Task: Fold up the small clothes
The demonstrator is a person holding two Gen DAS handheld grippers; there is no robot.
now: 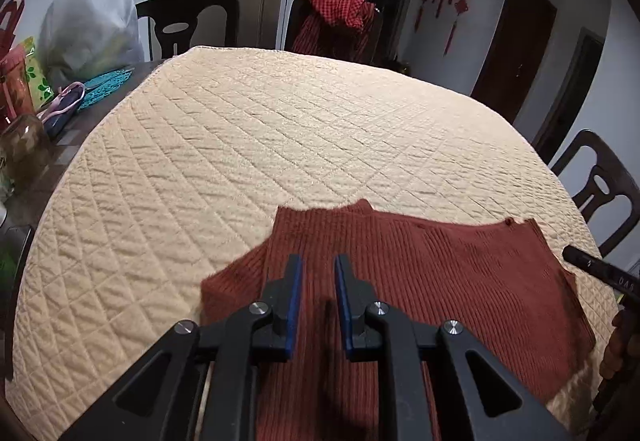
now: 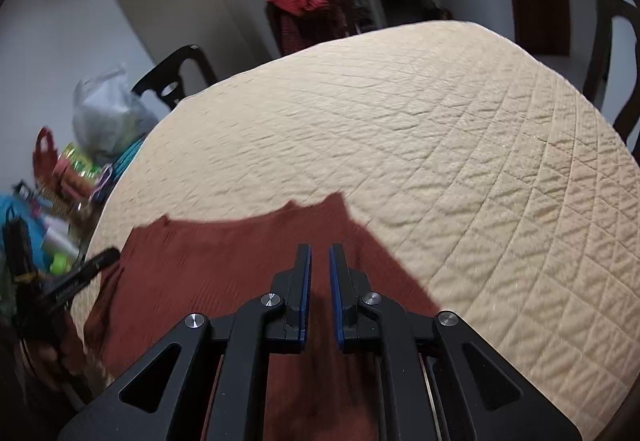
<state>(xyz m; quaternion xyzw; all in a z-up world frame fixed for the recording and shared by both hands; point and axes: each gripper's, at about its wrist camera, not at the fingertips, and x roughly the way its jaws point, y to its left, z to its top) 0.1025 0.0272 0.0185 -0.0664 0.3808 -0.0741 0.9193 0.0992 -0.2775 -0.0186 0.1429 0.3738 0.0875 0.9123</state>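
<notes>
A rust-red ribbed knit garment [image 1: 440, 281] lies flat on the cream quilted table cover [image 1: 280, 129], at the near edge. My left gripper [image 1: 318, 261] hovers over the garment's left part, its blue pads a little apart with nothing between them. In the right wrist view the same garment [image 2: 208, 265] spreads to the left on the cover [image 2: 440, 121]. My right gripper [image 2: 320, 251] hangs over its right part with only a narrow gap between the pads and no cloth pinched. That view is blurred.
Dark chairs [image 1: 188, 21] stand around the table, one draped with a red checked cloth [image 1: 336, 17]. At the left edge are a plastic bag [image 1: 92, 17], jars and other clutter [image 1: 24, 137]. Another chair [image 1: 600, 185] stands at the right.
</notes>
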